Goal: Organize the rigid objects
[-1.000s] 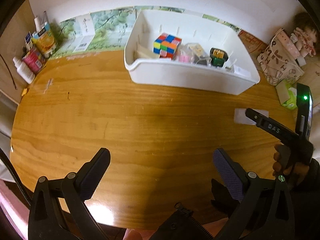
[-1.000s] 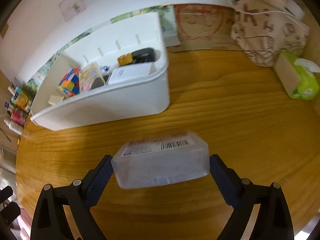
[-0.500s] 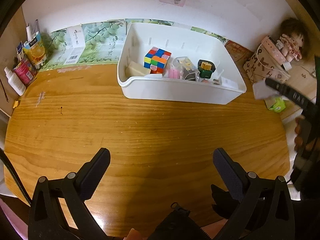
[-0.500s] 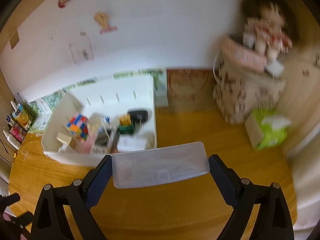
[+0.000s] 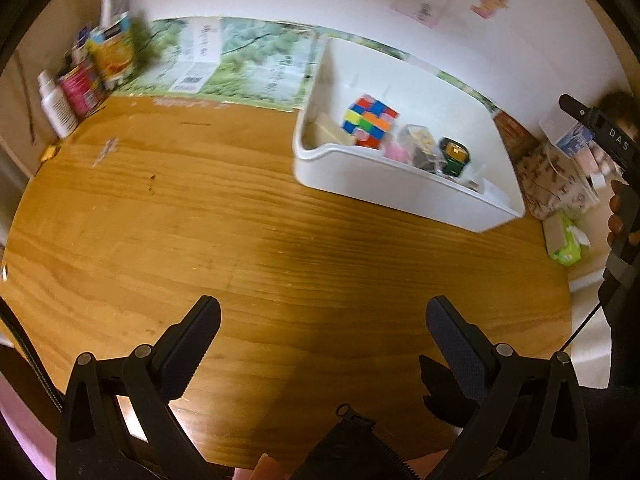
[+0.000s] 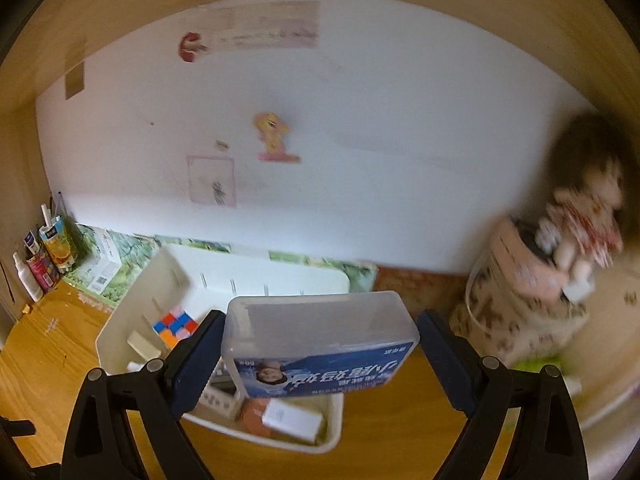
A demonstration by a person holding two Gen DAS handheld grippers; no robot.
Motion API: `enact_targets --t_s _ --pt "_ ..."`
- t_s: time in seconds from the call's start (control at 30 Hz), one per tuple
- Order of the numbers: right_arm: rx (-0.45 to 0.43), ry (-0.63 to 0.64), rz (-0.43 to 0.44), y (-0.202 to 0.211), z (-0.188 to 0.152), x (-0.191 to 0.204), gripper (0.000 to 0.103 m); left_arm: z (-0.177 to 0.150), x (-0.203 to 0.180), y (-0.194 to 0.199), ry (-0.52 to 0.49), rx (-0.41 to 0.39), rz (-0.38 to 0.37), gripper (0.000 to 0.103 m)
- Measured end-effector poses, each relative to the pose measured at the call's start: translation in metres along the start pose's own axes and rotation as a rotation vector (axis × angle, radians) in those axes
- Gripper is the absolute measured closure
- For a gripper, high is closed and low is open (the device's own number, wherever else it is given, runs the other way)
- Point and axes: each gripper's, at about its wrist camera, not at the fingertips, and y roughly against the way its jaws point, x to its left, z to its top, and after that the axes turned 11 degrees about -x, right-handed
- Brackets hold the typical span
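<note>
My right gripper (image 6: pixel 320 344) is shut on a clear plastic box (image 6: pixel 320 336) with a blue label and holds it high above the near end of the white bin (image 6: pixel 136 320). In the left wrist view the box (image 5: pixel 566 132) and the right gripper (image 5: pixel 588 128) show at the far right, above the bin's (image 5: pixel 400 188) right end. The bin holds a colourful puzzle cube (image 5: pixel 368 124), a green-and-gold item (image 5: pixel 454 156) and other small things. My left gripper (image 5: pixel 320 332) is open and empty over the wooden table (image 5: pixel 200 220).
Bottles and cartons (image 5: pixel 80 80) stand at the table's back left. A patterned bag (image 6: pixel 520 304) with a doll (image 6: pixel 580 216) and a green tissue pack (image 5: pixel 564 240) stand right of the bin. A green printed board (image 5: pixel 240 64) leans against the wall.
My right gripper lifted the clear box off the table and tipped upward, bringing it over the bin. The left gripper drew back and turned left, staying open.
</note>
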Motion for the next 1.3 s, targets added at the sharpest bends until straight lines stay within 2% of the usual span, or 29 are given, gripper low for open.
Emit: enact_targets --t_s 0.27,0.53,0.8,0.97,1.13,1.3 --pt "0.022 0.04 0.056 -0.041 0.001 0.026 0.008 0.003 0.014 0.0 0.064 -0.018 0.058 0.001" --pt "0.051 0.029 0.047 -0.048 -0.004 0.03 0.005 0.006 0.01 0.003 0.039 -0.038 0.063 0.001" --pt "0.024 -0.029 -0.015 -0.016 -0.004 0.007 0.003 0.016 0.001 0.019 -0.02 -0.109 0.037 0.001" --pt "0.036 -0.088 -0.028 0.016 -0.019 -0.007 0.003 0.021 -0.01 0.03 -0.084 -0.158 0.011 0.001" --pt "0.111 -0.157 -0.034 0.053 -0.053 -0.007 0.003 0.024 -0.019 0.036 -0.124 -0.186 -0.023 0.001" --pt "0.217 -0.279 -0.014 0.077 -0.091 0.006 0.003 0.019 -0.029 0.035 -0.177 -0.166 -0.063 0.001"
